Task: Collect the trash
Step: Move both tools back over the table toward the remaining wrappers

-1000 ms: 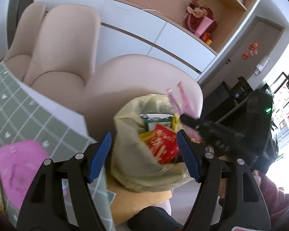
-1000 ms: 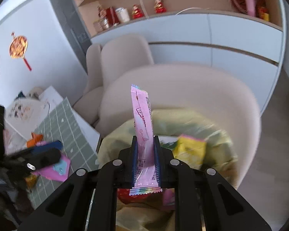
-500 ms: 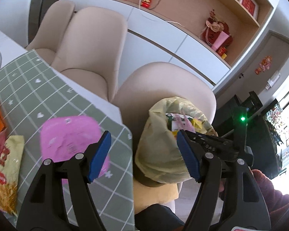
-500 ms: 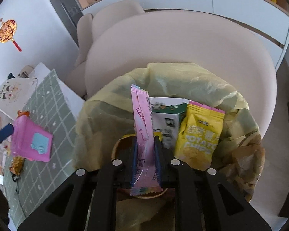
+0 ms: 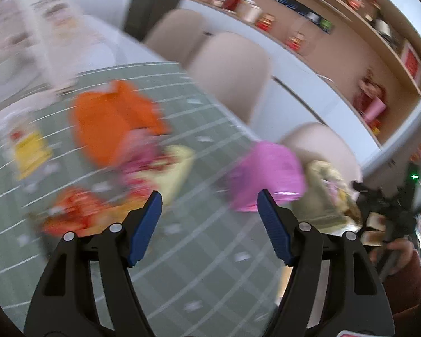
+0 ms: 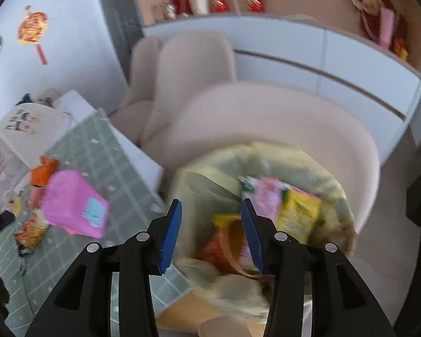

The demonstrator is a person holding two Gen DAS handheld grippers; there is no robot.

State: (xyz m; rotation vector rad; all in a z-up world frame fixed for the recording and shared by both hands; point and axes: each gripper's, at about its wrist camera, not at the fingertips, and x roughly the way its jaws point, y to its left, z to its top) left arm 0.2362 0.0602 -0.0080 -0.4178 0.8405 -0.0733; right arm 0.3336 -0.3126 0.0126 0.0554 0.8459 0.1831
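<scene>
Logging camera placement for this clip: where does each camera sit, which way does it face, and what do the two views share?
Left wrist: sits on the left tool, angled down at the green checked tablecloth with blurred wrappers; both its open fingers show.
Right wrist: sits on the right tool, angled down over the yellow trash bag; both its fingers show, nothing between them.
Shared: pink packet, tablecloth, bag, beige chairs.

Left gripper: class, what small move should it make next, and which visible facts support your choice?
Probably ease the left gripper toward the pink packet on the green mat and straddle it. Its jaws stand open and empty, that packet is nearest the trash bag, and the right gripper, jaws just opened, holds nothing.
</scene>
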